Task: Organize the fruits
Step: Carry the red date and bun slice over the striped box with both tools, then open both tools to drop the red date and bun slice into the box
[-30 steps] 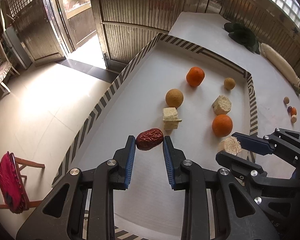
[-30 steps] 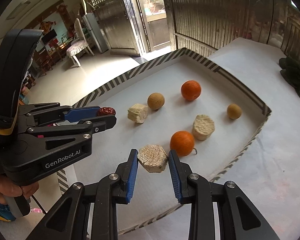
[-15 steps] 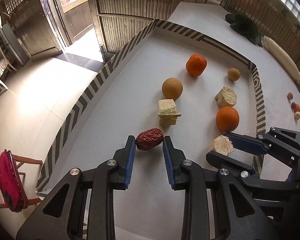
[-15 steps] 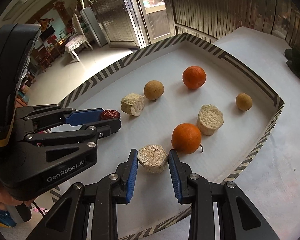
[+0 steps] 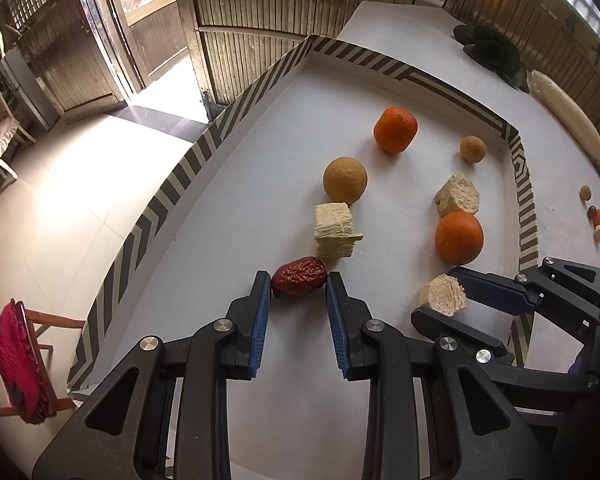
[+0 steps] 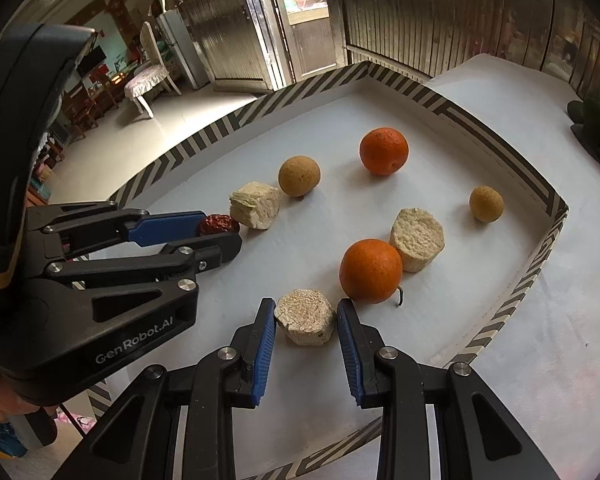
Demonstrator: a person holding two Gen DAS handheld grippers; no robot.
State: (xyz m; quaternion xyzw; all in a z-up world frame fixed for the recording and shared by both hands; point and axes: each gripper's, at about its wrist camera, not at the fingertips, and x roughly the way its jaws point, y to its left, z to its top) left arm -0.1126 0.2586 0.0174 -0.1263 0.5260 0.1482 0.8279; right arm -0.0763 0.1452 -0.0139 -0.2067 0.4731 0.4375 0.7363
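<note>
My left gripper (image 5: 298, 285) is shut on a wrinkled red date (image 5: 299, 283) over the near part of the striped-rim tray (image 5: 180, 176). In the right wrist view the same date (image 6: 216, 224) sits at the left gripper's tips, beside a pale cube (image 6: 255, 205). My right gripper (image 6: 306, 316) is shut on a beige hexagonal chunk (image 6: 305, 316), close to the nearer orange (image 6: 370, 271). On the tray floor lie a second orange (image 5: 395, 129), two brown round fruits (image 5: 345, 180) (image 5: 472, 149) and another beige chunk (image 5: 457, 200).
Beyond the tray's right rim the white table carries a dark green object (image 5: 492, 52), a long white item (image 5: 568, 116) and a few small fruits (image 5: 594, 216). Left of the tray the floor drops away, with a red-cushioned chair (image 5: 16, 360).
Both grips hold as before. The views have tilted a little, so the tray's contents sit slightly differently in the pictures; nothing on the tray has moved.
</note>
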